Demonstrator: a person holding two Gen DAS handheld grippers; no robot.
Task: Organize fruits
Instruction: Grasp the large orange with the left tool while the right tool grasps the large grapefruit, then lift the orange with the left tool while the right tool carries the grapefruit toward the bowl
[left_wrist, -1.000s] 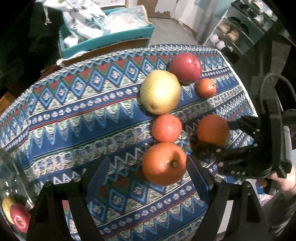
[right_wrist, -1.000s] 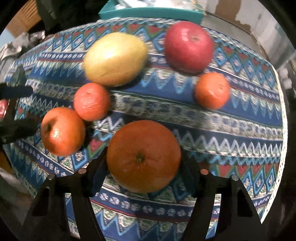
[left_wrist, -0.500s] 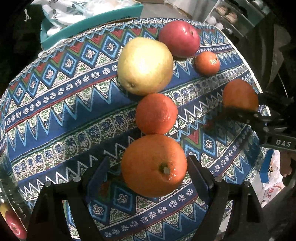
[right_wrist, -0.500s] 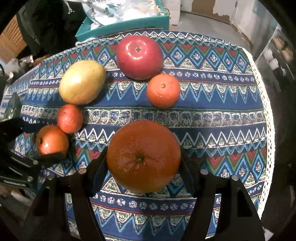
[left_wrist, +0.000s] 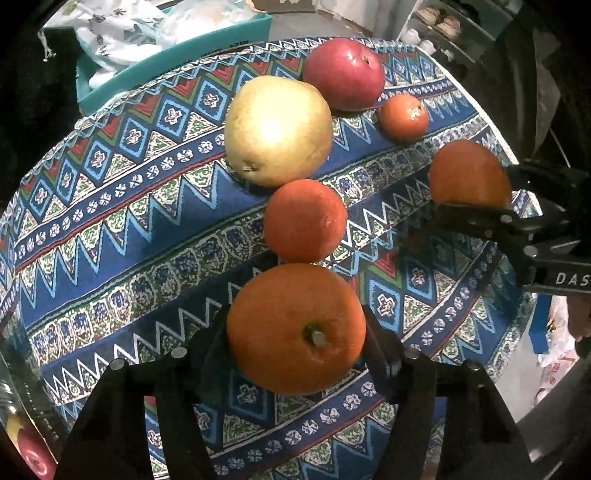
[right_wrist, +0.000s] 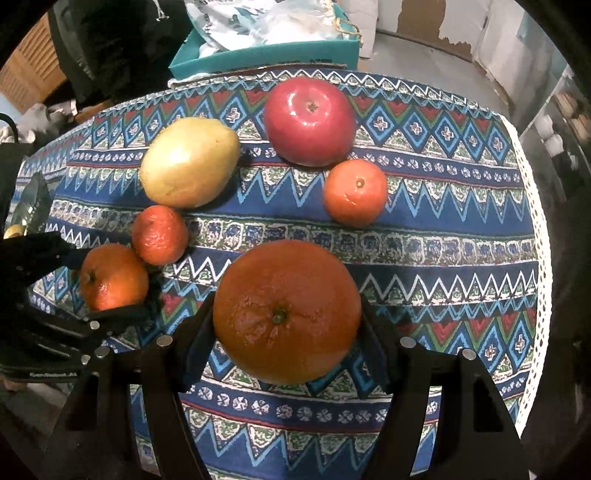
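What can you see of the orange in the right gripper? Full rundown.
The large orange is round, deep orange with pebbled, slightly mottled peel, its small green-brown stem end facing the camera. It sits clamped between the right gripper, one finger on each side, apparently lifted above the patterned tablecloth. The left wrist view shows it apart from the other fruits.

left tool (left_wrist: 295, 354) – black fingers, silver screws | right tool (right_wrist: 286, 325) – black, white "DAS" lettering
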